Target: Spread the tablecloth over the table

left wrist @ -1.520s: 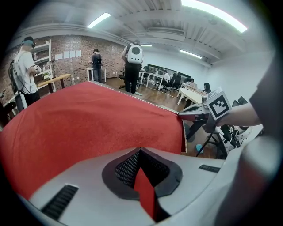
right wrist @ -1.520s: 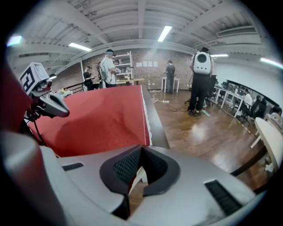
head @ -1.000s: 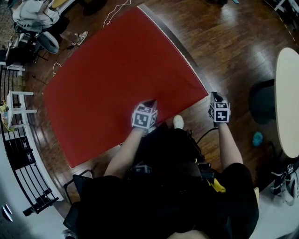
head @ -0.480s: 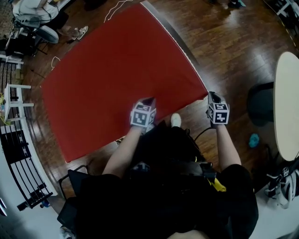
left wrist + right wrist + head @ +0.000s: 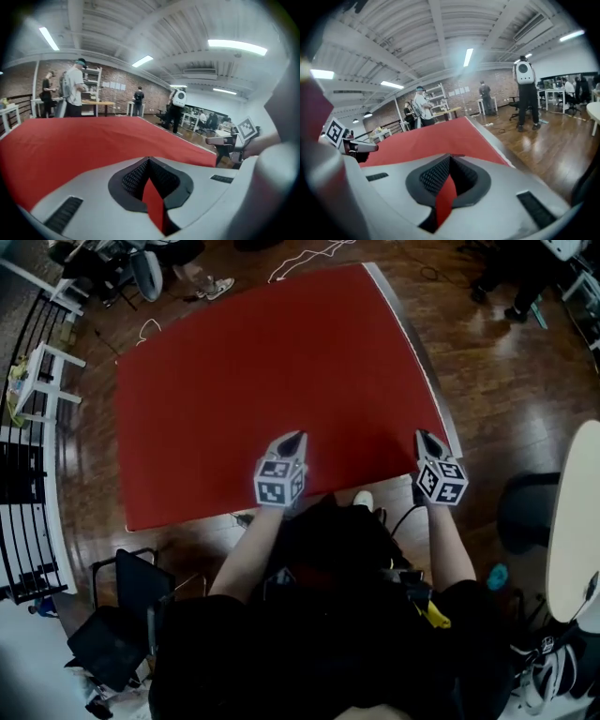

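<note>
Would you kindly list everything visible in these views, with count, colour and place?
Tablecloth: one, red, over the table.
Table: one, grey edge bare along the cloth's right side.
Floor: dark wood, all round.
Round table: one, white, far right.
Chairs: two, black, one at the right, one at lower left.
Side table: one, white, far left.
Bystanders: several, beyond the table's far end.
Left gripper: one, grey, shut on the cloth's near edge.
Right gripper: one, grey, shut on the cloth near its right corner.
</note>
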Tool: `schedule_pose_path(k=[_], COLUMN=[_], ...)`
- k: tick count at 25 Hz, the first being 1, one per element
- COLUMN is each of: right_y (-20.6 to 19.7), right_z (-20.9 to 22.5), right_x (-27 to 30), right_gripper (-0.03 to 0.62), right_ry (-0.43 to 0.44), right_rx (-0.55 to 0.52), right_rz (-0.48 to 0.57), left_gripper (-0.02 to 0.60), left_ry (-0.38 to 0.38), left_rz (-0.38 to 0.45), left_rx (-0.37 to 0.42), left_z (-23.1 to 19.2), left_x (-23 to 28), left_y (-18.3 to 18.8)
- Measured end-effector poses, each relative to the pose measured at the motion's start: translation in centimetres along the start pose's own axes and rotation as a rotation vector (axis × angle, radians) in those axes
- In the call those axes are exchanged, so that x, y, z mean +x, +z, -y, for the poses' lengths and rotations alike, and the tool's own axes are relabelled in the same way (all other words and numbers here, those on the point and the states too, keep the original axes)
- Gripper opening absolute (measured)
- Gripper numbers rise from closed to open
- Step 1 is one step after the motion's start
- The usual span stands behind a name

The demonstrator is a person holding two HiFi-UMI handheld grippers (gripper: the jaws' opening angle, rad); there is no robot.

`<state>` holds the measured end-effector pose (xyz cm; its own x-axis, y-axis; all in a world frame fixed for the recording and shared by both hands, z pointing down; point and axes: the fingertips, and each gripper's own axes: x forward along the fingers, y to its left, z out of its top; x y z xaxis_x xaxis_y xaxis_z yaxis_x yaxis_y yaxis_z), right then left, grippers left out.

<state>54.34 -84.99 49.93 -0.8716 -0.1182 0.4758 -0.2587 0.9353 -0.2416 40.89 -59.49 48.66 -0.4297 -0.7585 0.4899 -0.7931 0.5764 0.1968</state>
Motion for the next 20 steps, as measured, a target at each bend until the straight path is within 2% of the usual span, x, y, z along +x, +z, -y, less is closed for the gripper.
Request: schedule_pose_path(k=[4, 7, 10, 13, 15, 17, 20], right_y=[-0.4, -1.1, 0.0, 0.4, 0.2, -0.2, -1.0], right_z=[-10.2, -19.6, -28.0, -36.5, -42.2, -47.6, -53.9], right_x=[6.8, 8.7, 11.0, 13.0, 13.8, 14.2, 15.0], right_gripper=[0.006, 0.006, 0.005, 0.005, 0.005, 0.005, 0.005], right_ry=[0.179, 0.288, 0.405, 0.538, 0.622, 0.709, 0.847], right_rx=[0.000, -0.021, -0.032, -0.059, -0.116, -0.171, -0.189], right_rz=[0.032, 0.053, 0.071, 0.063, 0.072, 0.085, 0.058], left_gripper=[-0.005, -0.005, -0.005, -0.005, -0.005, -0.005, -0.005], left_ry=[0.159, 0.255, 0.382, 0.490, 0.563, 0.655, 0.808], left_rz=[0.139, 0.263, 0.362, 0.430, 0.472, 0.517, 0.595], left_rx=[-0.093, -0.161, -0.173, -0.193, -0.207, -0.210, -0.247], left_z=[-11.2, -18.3, -24.4, -28.9, -30.9, -32.6, -34.6], left_x=[-5.6, -13.7, -21.3, -28.6, -33.4, -38.1, -44.6], left_y=[-1.3, -2.5, -2.7, -3.2, -4.4, -6.1, -8.9])
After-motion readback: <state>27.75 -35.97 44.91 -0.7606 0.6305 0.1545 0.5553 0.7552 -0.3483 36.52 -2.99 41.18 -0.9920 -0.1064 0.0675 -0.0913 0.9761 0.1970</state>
